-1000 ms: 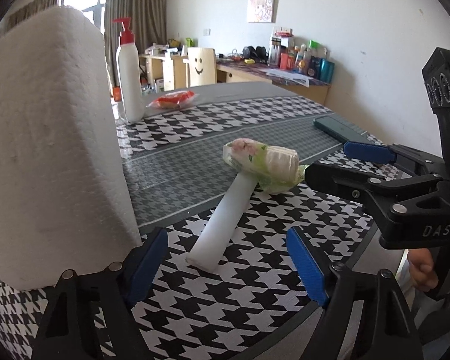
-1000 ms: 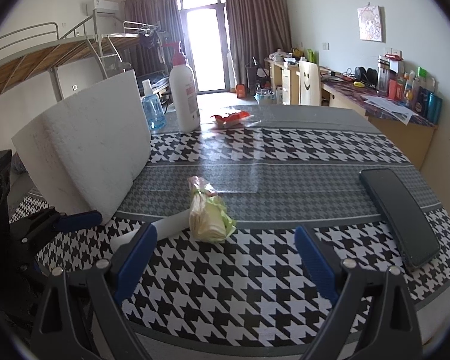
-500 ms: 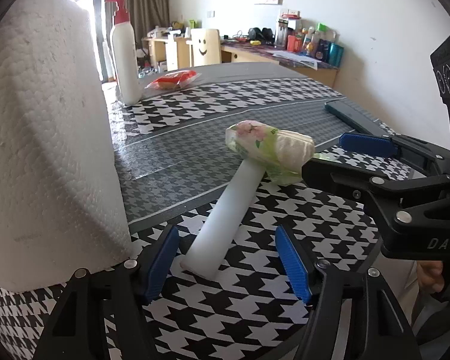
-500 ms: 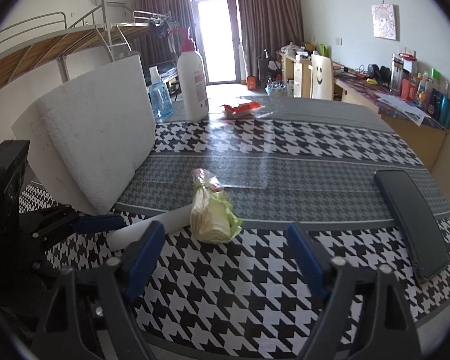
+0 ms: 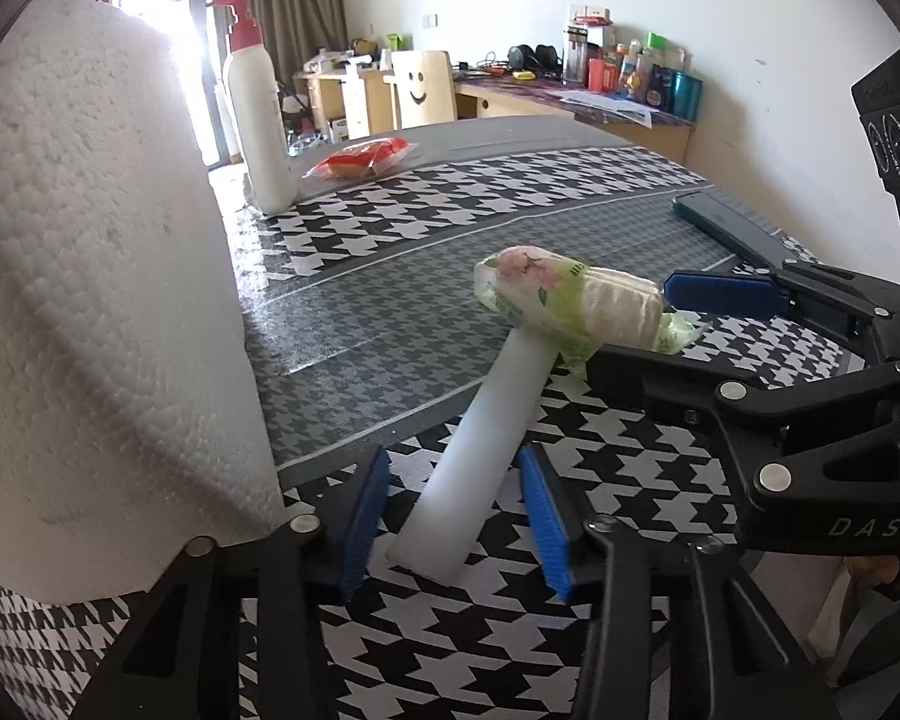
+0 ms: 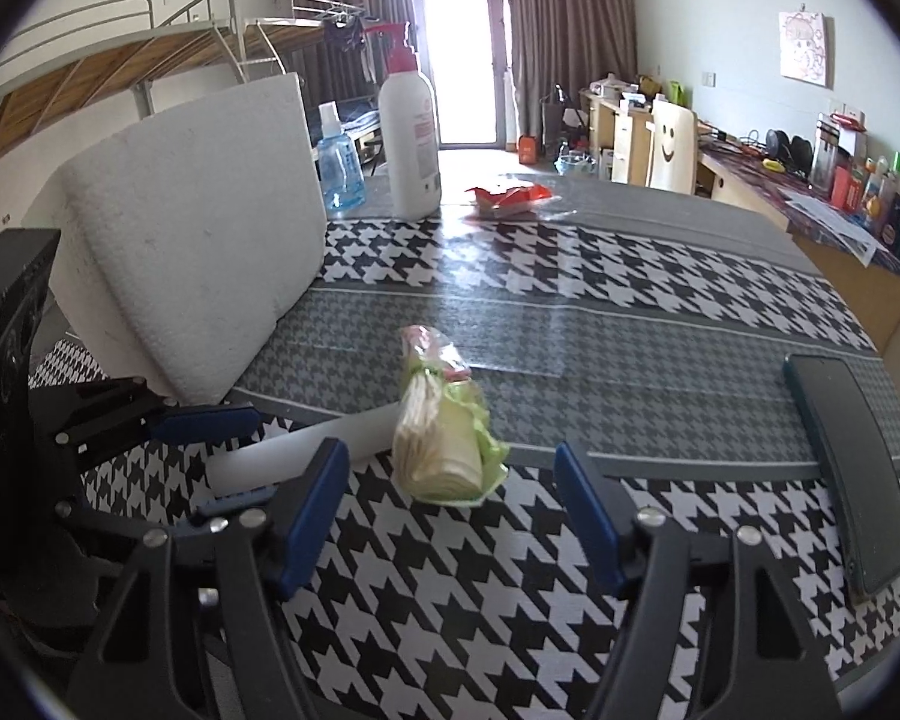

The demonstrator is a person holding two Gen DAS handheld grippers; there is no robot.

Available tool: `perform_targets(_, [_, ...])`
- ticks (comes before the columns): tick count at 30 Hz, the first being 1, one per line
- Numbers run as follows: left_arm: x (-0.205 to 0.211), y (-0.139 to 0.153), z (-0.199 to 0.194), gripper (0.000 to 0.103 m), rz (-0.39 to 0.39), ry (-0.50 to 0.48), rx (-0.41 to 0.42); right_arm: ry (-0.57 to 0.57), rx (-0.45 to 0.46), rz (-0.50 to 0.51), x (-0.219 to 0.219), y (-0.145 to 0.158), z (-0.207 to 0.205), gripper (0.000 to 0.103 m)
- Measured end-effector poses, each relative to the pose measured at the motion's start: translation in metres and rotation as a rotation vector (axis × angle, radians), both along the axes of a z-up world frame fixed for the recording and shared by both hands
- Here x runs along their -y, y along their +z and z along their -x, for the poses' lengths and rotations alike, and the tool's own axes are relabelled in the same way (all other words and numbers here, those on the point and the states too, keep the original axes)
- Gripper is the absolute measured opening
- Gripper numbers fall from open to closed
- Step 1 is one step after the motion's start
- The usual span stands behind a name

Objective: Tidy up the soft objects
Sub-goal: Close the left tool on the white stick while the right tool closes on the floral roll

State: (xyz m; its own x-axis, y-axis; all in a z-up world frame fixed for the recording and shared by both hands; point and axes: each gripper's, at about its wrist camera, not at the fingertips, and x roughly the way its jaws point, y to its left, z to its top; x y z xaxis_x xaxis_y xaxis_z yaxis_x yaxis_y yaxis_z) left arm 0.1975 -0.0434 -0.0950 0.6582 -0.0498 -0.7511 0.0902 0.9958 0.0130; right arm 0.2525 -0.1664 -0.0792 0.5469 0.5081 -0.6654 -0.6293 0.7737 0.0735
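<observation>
Since a second ago the left gripper (image 5: 453, 516) has narrowed around the near end of the white foam stick (image 5: 480, 450), pads not yet touching. The right gripper (image 6: 450, 516) gapes empty before the tissue pack (image 6: 441, 438); only its view shows the phone (image 6: 846, 468) whole.

The left tool (image 5: 453, 519) has its blue fingers open on both sides of a white foam stick (image 5: 480, 444) lying on the checked surface (image 5: 600, 204), with a tissue pack (image 5: 564, 306) on the stick's far end.
</observation>
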Motion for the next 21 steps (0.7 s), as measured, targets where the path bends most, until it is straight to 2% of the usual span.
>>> perform_targets(5, [0.006,0.001,0.000,0.029,-0.017,-0.033,0.001,0.006,0.001,0.011,-0.002,0.001,-0.004,0.074])
perform_targets(11, [0.005,0.002,-0.001,0.022,-0.015,-0.049,-0.016,0.023,-0.001,0.021,-0.008,0.001,-0.007,0.072])
perform_targets(16, [0.006,0.001,0.002,0.020,-0.015,-0.051,-0.003,0.027,-0.015,0.050,-0.014,-0.003,-0.008,0.048])
perform_targets(21, [0.005,0.003,0.004,0.018,-0.013,-0.052,0.004,0.026,-0.019,0.056,-0.013,-0.006,-0.007,0.041])
